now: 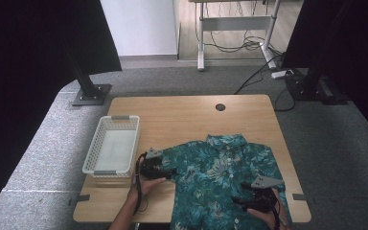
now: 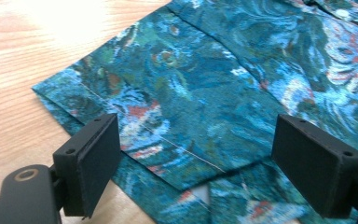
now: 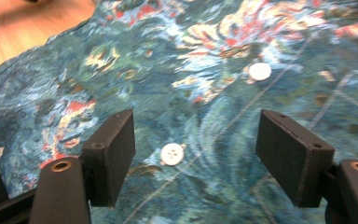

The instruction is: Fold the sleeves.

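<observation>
Between the spread jaws of the left gripper [image 2: 196,172] lies the sleeve hem of a teal floral-print short-sleeved cloth shirt [image 1: 220,172], flat on the light wooden table [image 1: 182,120], nothing clamped. Right gripper [image 3: 196,156] also wide open, hovering over the shirt's button placket; small white round button [image 3: 172,154] sits between its jaws, another white button [image 3: 259,71] beyond them. Beyond and outward of the left gripper [image 1: 170,171], well apart from the shirt: white perforated rectangular plastic basket [image 1: 91,155], holding nothing.
</observation>
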